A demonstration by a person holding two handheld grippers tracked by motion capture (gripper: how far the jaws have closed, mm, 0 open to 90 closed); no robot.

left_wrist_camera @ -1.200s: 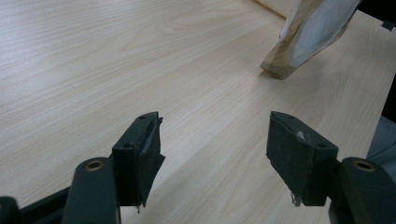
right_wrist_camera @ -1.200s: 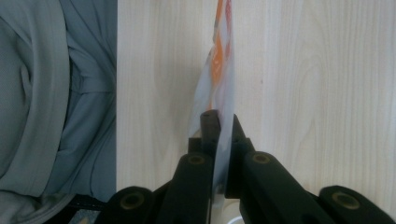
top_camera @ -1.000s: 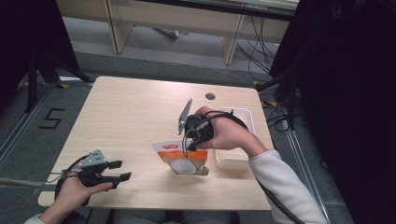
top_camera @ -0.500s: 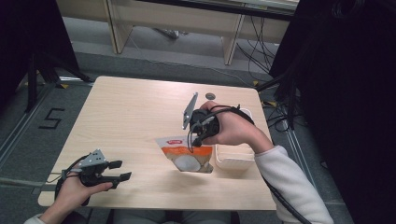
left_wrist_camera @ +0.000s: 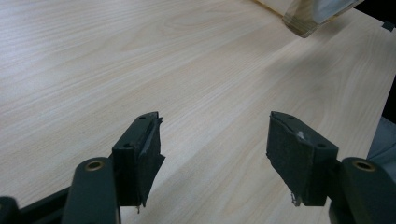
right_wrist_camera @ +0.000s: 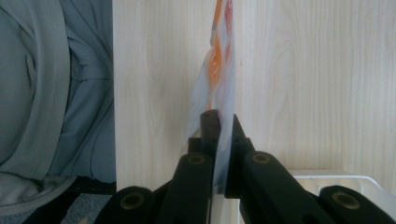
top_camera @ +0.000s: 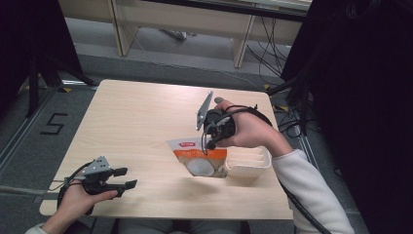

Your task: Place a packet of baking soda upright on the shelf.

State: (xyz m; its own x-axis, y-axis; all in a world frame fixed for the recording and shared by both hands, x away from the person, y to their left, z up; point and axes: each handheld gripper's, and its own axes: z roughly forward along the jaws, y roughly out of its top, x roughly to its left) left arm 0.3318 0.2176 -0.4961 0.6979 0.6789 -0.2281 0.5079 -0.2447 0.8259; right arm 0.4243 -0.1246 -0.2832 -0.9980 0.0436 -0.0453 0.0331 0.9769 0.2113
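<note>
An orange and white plastic pouch point(top_camera: 199, 157) hangs tilted over the table's front right part, its lower end near the wood. My right gripper point(top_camera: 209, 142) is shut on its top edge. In the right gripper view the two jaws point(right_wrist_camera: 220, 122) pinch the pouch point(right_wrist_camera: 217, 70), which shows edge-on. Near the front left corner, my left gripper point(top_camera: 125, 178) stands open just above the table. In the left gripper view the left gripper point(left_wrist_camera: 215, 140) has nothing between its jaws, and a corner of the pouch point(left_wrist_camera: 317, 14) shows at top right.
A white plastic tray point(top_camera: 248, 165) sits beside the pouch on its right, near the table's right edge; its rim point(right_wrist_camera: 345, 179) also shows in the right gripper view. The light wooden table point(top_camera: 141, 117) has bare room at its left and back. Cables lie on the floor beyond.
My right gripper has moved right and away from the person, with the pouch shifting a little toward the tray. The left gripper has stayed where it was.
</note>
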